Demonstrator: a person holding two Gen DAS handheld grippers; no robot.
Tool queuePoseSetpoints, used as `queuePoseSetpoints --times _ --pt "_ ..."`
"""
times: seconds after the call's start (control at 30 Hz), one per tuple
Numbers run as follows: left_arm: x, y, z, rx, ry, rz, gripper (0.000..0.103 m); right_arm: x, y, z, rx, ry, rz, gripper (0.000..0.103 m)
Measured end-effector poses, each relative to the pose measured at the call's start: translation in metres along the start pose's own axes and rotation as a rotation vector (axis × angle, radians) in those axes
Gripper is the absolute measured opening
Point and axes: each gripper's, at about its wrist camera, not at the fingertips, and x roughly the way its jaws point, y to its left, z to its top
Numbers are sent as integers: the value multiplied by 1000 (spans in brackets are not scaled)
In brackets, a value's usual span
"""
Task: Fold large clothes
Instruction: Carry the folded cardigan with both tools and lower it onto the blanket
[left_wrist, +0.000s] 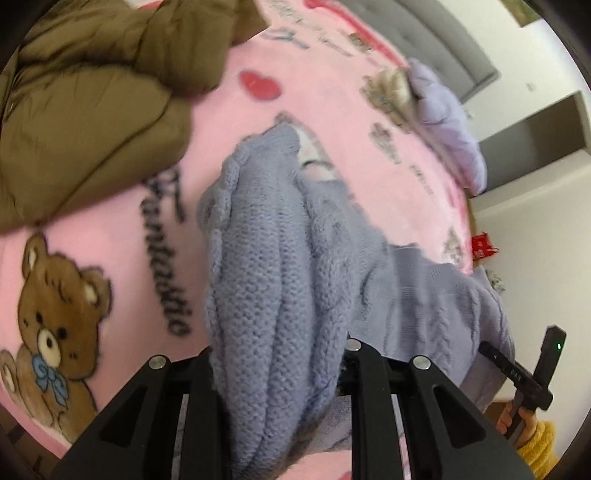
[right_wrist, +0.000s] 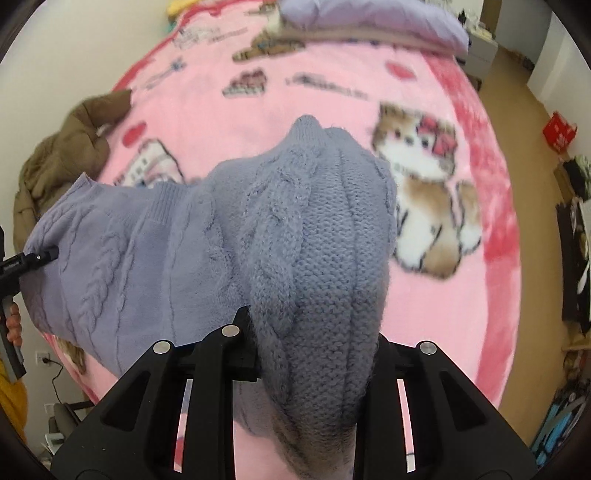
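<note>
A lavender cable-knit sweater is bunched between the black fingers of my left gripper, which is shut on it. In the right wrist view the same sweater is pinched in my right gripper, also shut on the knit. The fabric stretches between the two grips and hangs above a pink bear-print blanket. The right gripper shows at the left view's right edge, held by a hand in a yellow sleeve. The left gripper touches the sweater's far corner at the right view's left edge.
A brown puffer jacket lies crumpled on one side of the bed. A lavender padded garment lies at the far end. Beside the bed are tan floor and a red box.
</note>
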Motion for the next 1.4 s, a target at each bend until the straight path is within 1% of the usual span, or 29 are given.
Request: queuePoseSetpoints --times 0.07,0.13,0.2,0.23,0.33,0.43,0.53,0.6,0.67,0.7,0.83,0.93,1.03,1.13,1.23,1.3,1.37,1.4 --pt "4 14 -1 -43 -6 -17 21 4 -8 -6 38 -9 11 22" --pt "0 14 -2 -27 -22 -22 21 -2 -10 -8 51 -24 33 22" --pt "-13 -4 -2 55 -57 -11 21 -14 -1 -6 12 -48 28 22" --pt "-19 -10 -2 74 -70 -13 20 -24 5 -2 -10 -65 26 22" --pt "-38 -25 12 54 -101 -59 20 -53 13 14 -9 -115 28 21" --pt "-56 -42 36 71 -147 -73 20 -80 13 34 5 -172 8 21" --pt "-70 -58 64 78 -159 -123 20 -113 17 60 19 -212 -26 21" --pt "-81 -75 84 113 -169 -136 20 -140 27 79 -4 -253 -78 21" --pt "-94 -97 105 172 -196 -140 20 -167 35 98 -31 -299 -120 21" --pt "-101 -109 117 197 -211 -150 20 -179 37 106 -28 -320 -129 21" --pt "-126 -141 152 214 -242 -206 20 -226 36 140 -26 -407 -164 21" --pt "-145 -171 177 253 -282 -218 20 -253 29 165 -27 -458 -174 20" --pt "-157 -202 203 274 -310 -227 20 -271 22 191 -48 -499 -196 20" --pt "-166 -233 230 273 -333 -227 20 -281 9 219 -44 -519 -200 20" --pt "-168 -266 257 272 -351 -212 20 -285 -6 258 -47 -540 -212 20" --pt "-166 -292 274 285 -370 -194 20 -286 -22 290 -45 -552 -215 20" --pt "-159 -324 296 302 -389 -175 20 -282 -43 331 -66 -576 -217 20" --pt "-154 -338 307 300 -394 -172 20 -278 -49 344 -74 -582 -220 20"
